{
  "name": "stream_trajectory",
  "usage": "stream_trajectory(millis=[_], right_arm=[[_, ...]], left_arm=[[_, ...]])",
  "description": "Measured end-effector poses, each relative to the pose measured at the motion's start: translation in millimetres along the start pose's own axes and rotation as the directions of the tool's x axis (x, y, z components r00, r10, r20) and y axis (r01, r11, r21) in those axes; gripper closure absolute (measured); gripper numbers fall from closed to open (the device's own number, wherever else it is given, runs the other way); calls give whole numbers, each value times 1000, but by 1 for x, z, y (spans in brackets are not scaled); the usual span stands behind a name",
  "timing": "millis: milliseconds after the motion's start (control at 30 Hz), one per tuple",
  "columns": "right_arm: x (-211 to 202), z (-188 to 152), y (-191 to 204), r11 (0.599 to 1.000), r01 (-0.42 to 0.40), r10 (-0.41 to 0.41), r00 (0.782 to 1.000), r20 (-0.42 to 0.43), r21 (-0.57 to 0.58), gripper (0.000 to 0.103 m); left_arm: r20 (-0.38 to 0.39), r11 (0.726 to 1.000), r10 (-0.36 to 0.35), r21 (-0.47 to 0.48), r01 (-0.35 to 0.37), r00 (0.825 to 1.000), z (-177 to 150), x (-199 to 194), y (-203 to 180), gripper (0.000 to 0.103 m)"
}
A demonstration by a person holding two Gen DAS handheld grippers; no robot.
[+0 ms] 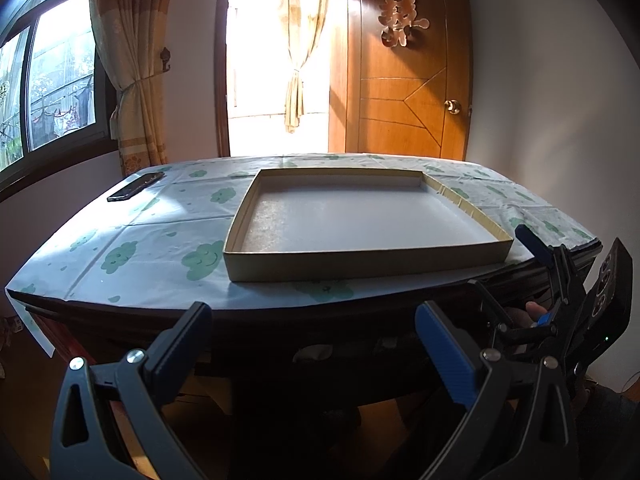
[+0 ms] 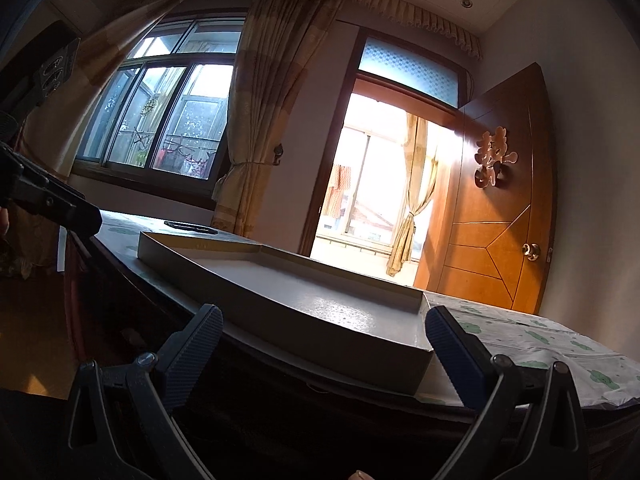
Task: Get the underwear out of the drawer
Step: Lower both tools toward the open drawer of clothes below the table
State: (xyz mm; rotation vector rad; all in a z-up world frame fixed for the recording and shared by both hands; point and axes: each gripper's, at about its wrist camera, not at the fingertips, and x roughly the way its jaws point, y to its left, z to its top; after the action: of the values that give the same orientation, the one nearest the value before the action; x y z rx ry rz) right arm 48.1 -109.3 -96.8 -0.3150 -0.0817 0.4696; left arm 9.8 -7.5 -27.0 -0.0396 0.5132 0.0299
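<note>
Both tools gape wide, ribbed blue pads bare: left tool (image 1: 312, 332), right tool (image 2: 324, 334). Shallow rectangular cardboard tray (image 1: 360, 262) sits mid-frame above them on the cloud-print desk (image 1: 160, 240).

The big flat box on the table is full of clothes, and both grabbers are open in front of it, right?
Not quite. The box on the table is empty: the left wrist view shows only its bare white bottom, no clothes. The rest holds: the left gripper and the right gripper are both open in front of it.
</note>
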Motion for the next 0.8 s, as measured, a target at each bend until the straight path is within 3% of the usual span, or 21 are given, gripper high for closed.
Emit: stream_trajectory(millis=[800], right_arm=[[5, -25, 2, 993, -14, 22, 998, 64, -117, 1]], left_arm=[[2, 1000, -4, -9, 4, 1000, 3, -2, 1, 0]])
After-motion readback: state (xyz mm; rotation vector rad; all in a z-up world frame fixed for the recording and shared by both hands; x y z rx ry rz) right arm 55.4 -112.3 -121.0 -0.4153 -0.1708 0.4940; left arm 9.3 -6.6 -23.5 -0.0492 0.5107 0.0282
